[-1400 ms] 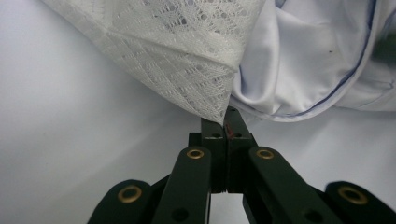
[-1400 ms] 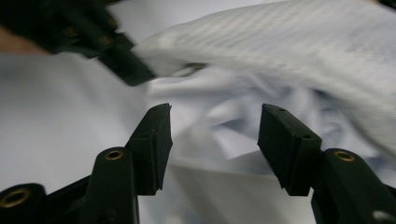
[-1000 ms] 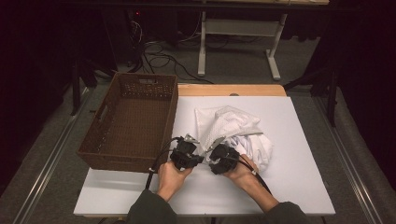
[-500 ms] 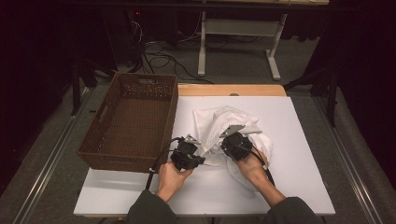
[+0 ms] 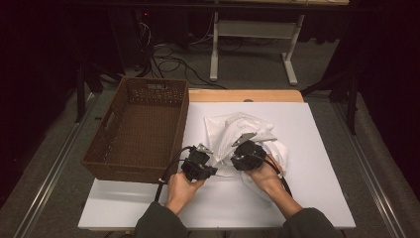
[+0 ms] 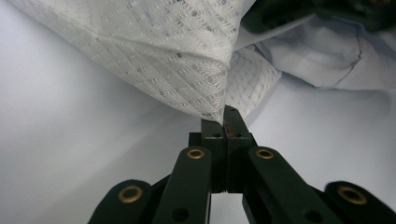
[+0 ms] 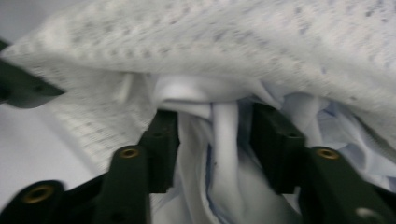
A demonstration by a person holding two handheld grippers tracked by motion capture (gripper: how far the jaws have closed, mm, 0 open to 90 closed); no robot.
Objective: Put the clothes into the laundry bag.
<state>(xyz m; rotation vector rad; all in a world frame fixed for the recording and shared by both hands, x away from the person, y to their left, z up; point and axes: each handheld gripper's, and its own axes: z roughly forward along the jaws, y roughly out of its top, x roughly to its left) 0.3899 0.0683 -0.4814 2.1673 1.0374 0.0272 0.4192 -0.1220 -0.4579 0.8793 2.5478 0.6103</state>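
A pile of white cloth (image 5: 236, 128) lies in the middle of the white table (image 5: 324, 163); part of it is open-knit mesh (image 6: 177, 60), part smooth fabric (image 6: 327, 56). My left gripper (image 5: 205, 162) sits at the pile's near left edge, and its jaws (image 6: 225, 119) are shut on a corner of the mesh cloth. My right gripper (image 5: 241, 148) is pushed into the pile under a mesh layer (image 7: 243, 42). Its jaws (image 7: 215, 126) have just been opening and stand wide apart, with loose folds of smooth white fabric (image 7: 224, 140) between them.
A brown wicker basket (image 5: 133, 172) with nothing in it stands at the table's left, close to my left hand. A wooden strip (image 5: 242, 95) runs along the far table edge. Cables and a metal frame lie on the floor beyond.
My right gripper has moved away from the left one, up and to the right, into the cloth pile. The left gripper has kept its place on the cloth corner.
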